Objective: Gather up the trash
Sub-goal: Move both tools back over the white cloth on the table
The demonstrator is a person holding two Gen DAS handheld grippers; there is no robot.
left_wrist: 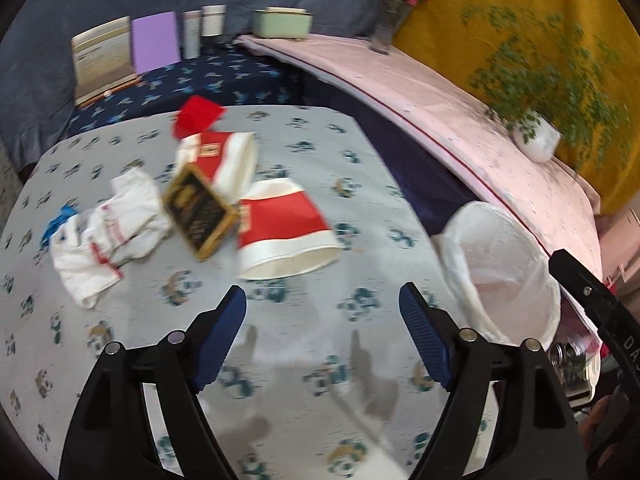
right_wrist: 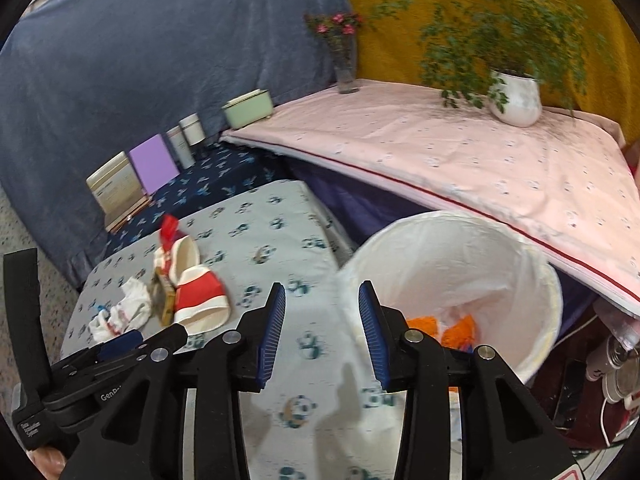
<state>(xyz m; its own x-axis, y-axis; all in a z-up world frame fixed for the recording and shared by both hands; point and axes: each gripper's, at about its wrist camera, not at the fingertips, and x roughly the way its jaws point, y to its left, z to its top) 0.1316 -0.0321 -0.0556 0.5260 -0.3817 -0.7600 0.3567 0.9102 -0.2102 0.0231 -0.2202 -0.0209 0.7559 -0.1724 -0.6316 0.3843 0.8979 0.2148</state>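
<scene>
Several pieces of trash lie in a heap on the panda-print table (left_wrist: 120, 360): a red and white paper cup (left_wrist: 286, 228) on its side, a second cup (left_wrist: 224, 156) behind it, a black and gold box (left_wrist: 198, 210), crumpled white paper (left_wrist: 108, 232), a blue scrap (left_wrist: 60, 220) and a red piece (left_wrist: 196, 116). My left gripper (left_wrist: 322, 292) hangs open and empty just short of the near cup. My right gripper (right_wrist: 322, 288) is open and empty over the table edge beside the white-lined bin (right_wrist: 440, 248), which holds orange scraps (right_wrist: 460, 328).
A pink-covered surface (right_wrist: 460, 160) behind the bin carries a potted plant (right_wrist: 516, 98) and a flower vase (right_wrist: 346, 68). Boxes and jars (left_wrist: 156, 42) stand along the back on dark blue cloth. Cables and cans (right_wrist: 616, 364) sit low at the right.
</scene>
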